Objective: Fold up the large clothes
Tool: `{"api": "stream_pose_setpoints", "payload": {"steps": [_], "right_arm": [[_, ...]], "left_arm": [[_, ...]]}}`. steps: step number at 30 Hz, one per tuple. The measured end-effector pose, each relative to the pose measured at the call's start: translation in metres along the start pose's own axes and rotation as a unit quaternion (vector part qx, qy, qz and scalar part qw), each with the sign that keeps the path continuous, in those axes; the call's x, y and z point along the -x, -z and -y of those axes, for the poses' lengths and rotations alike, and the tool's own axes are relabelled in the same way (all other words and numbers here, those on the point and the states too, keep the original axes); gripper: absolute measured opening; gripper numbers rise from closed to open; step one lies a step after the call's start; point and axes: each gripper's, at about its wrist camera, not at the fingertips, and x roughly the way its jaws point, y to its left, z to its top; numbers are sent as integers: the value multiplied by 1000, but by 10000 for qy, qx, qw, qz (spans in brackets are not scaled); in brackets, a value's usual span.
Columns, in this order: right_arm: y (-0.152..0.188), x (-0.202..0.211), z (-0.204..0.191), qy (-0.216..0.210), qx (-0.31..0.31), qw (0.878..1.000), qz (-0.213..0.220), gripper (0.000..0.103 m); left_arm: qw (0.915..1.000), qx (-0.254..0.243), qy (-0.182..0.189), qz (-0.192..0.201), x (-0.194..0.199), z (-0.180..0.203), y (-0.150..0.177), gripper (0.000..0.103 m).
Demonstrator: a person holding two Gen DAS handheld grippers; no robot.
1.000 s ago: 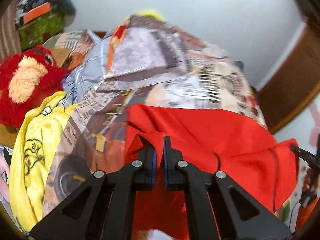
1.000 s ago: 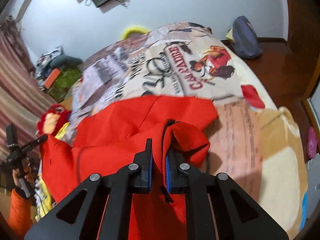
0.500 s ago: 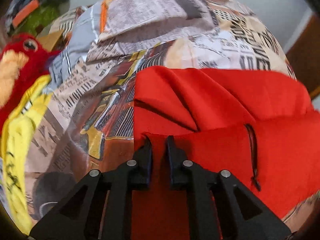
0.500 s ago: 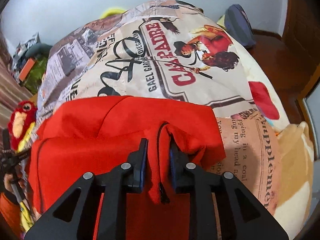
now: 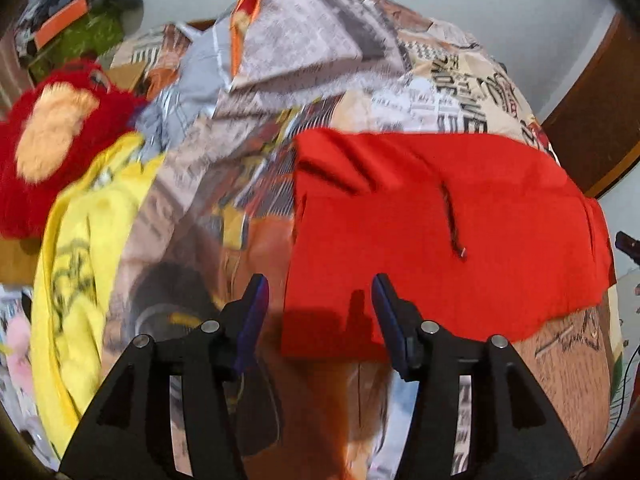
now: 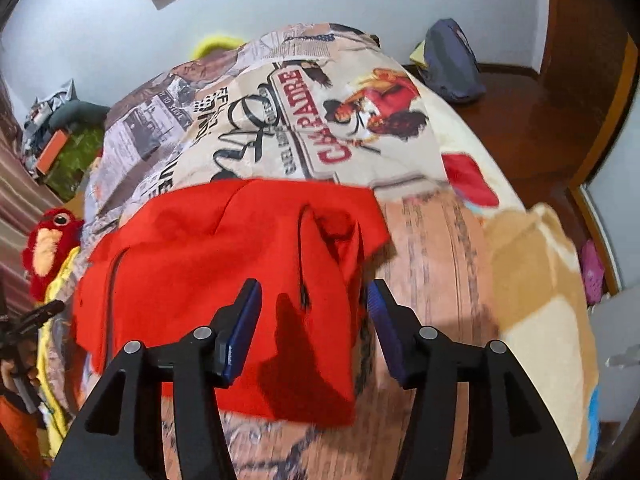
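A red garment (image 5: 440, 232) lies folded and spread on the printed bedspread (image 5: 328, 64); it also shows in the right wrist view (image 6: 224, 264), with a dark drawstring on it. My left gripper (image 5: 320, 304) is open and empty, just above the garment's near left corner. My right gripper (image 6: 314, 304) is open and empty, above the garment's near right part. The left gripper tool shows at the left edge of the right wrist view (image 6: 28, 320).
A yellow garment (image 5: 80, 264) lies at the bed's left side beside a red plush toy (image 5: 52, 140). A green box (image 5: 80, 36) stands at the back left. A dark bag (image 6: 452, 64) lies on the wooden floor (image 6: 532, 120) to the right.
Both grippers have opened and let go of the red garment, which now lies flat on the bed. Both have pulled back a little from it.
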Motion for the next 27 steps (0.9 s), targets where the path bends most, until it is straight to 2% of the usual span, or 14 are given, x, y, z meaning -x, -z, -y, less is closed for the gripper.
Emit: {"api": "stream_pose_setpoints", "payload": {"steps": [6, 14, 15, 17, 18, 19, 20, 21, 22, 24, 27], "right_arm": [[18, -12, 1, -74, -70, 9995, -307, 51], [31, -33, 8, -329, -391, 9970, -580, 51], [32, -34, 7, -358, -367, 9970, -576, 51], [33, -33, 4, -459, -331, 9971, -513, 51], [34, -33, 3, -512, -328, 9969, -491, 51], [34, -31, 3, -541, -337, 9969, -455, 51], [35, -30, 3, -554, -330, 9970, -432, 49], [35, -29, 2, -565, -301, 9970, -439, 41], [36, -29, 2, -569, -284, 9970, -452, 32], [37, -27, 3, -634, -254, 9966, -465, 20], [37, -19, 2, -758, -164, 9961, -417, 12]], "left_arm": [[9983, 377, 293, -332, -17, -10, 27, 53], [9969, 618, 406, -262, -35, -13, 28, 51], [9967, 646, 424, -265, -36, -13, 28, 49], [9960, 698, 494, -271, -38, -13, 27, 33], [9959, 708, 473, -300, -39, -12, 27, 30], [9963, 679, 441, -289, -39, -11, 28, 22], [9970, 587, 409, -291, -38, -9, 28, 17], [9974, 533, 390, -283, -36, -7, 29, 9], [9977, 490, 404, -241, -33, -6, 29, 7], [9979, 434, 461, -158, -23, -3, 28, 6], [9981, 342, 511, 8, -7, 3, 23, 5]]}}
